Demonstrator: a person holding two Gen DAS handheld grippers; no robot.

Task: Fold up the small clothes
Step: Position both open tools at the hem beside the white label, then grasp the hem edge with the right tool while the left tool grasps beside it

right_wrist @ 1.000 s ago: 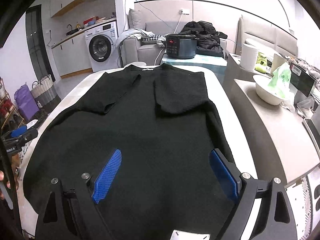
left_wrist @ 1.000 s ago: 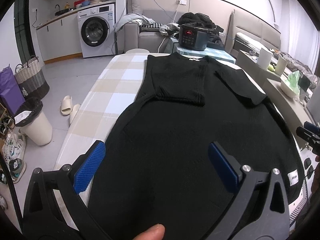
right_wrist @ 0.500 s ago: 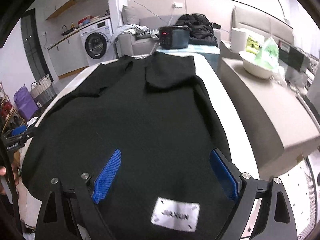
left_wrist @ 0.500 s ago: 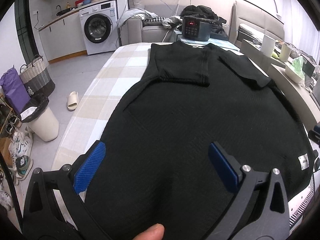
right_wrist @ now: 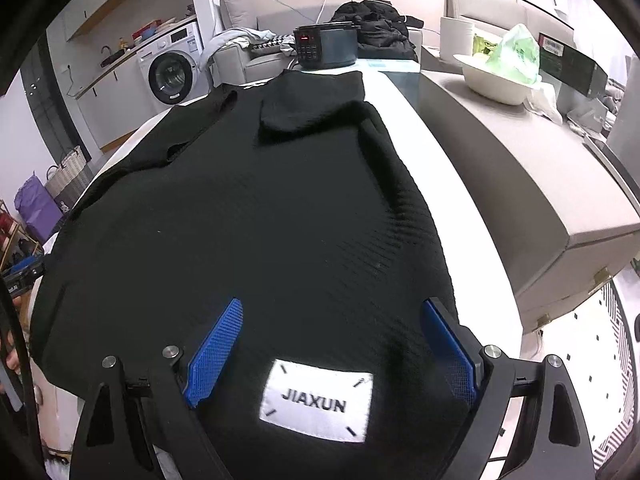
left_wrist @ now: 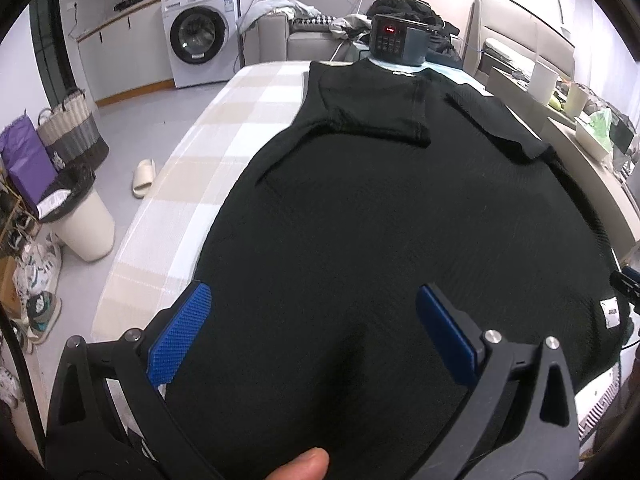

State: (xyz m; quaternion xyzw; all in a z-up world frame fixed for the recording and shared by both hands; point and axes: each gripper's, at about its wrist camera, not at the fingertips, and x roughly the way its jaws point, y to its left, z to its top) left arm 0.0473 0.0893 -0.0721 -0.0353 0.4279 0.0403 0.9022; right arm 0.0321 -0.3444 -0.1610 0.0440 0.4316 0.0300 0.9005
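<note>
- Right gripper [right_wrist: 332, 348] is wide open, blue pads spread apart with nothing pinched. It hangs right over the near hem of the black sweater [right_wrist: 256, 216], and the white JIAXUN label [right_wrist: 318, 400] sits between its two fingers.
- Left gripper [left_wrist: 312, 336] is the same deal: jaws spread, empty, over the hem on the other side of that label. A fingertip [left_wrist: 300, 466] of the person pokes in at the bottom of the left wrist view.
- The key relation: the sweater's long axis runs straight away from both grippers, hem nearest, collar at the far end by the black cooker [right_wrist: 326, 48]. So each hand looks about equally near its own hem corner, and I'd guess the next move is a hem grab and a fold away toward the collar.
- The sweater lies flat on the checked table [left_wrist: 224, 120], label side up, and both sleeves are already folded in across the body up near the collar.
- Fabric is a textured knit, pretty smooth, with a soft ridge along the edge farthest from the label's left side.
</note>
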